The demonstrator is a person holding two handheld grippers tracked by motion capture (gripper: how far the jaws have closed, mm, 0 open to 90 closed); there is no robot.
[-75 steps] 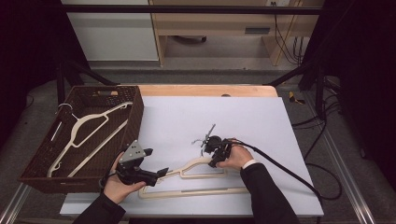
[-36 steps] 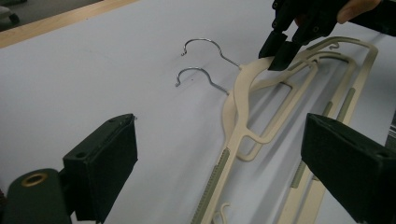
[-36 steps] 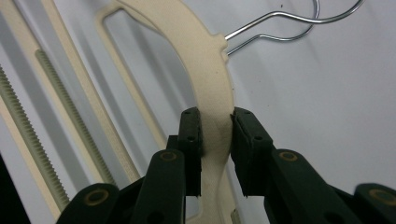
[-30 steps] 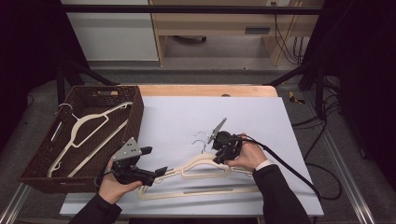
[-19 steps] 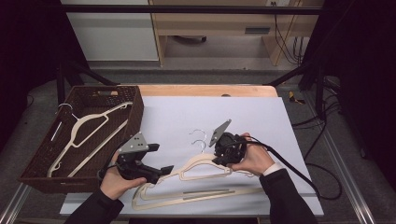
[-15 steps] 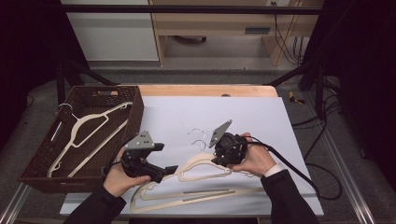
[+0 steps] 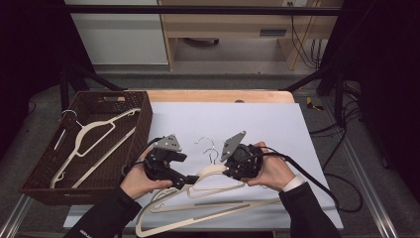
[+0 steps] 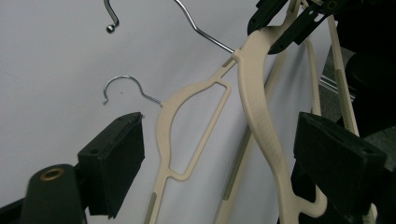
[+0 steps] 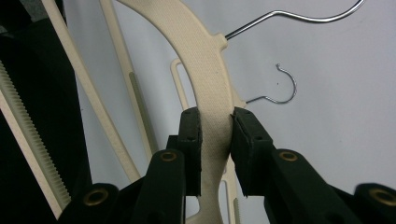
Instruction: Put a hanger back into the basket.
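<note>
- Cream plastic upper hanger is pinched at its curved shoulder by the right tool, jaws closed tight on it; in the high view the right tool sits just right of the hanger neck.
- Left tool is spread wide, gripping nothing; the upper hanger's shoulder runs up between its jaws, nearer the right jaw, contact unclear.
- Lower hanger lies beneath and between the left tool's jaws, on the white table; its wire hook points ahead of the left jaw.
- Risk: only one tool holds the upper hanger, on a smooth curved part, so it could pivot or slip out if swung.
- Risk: the two hangers overlap near the necks; the upper hanger's bar could snag the lower hanger and drag it off the near table edge, which it already overhangs.
- Risk: if the left tool closes now it may catch both hangers or just clip the edge, depending on height; cannot tell the gap from here.
- Risk: the upper wire hook ahead of the right tool could tangle with the lower hook just beside it.
- Brown wicker basket sits well left of the left tool, one hanger already in it; likely the drop target, my guess, and the hook could catch on its rim.
</note>
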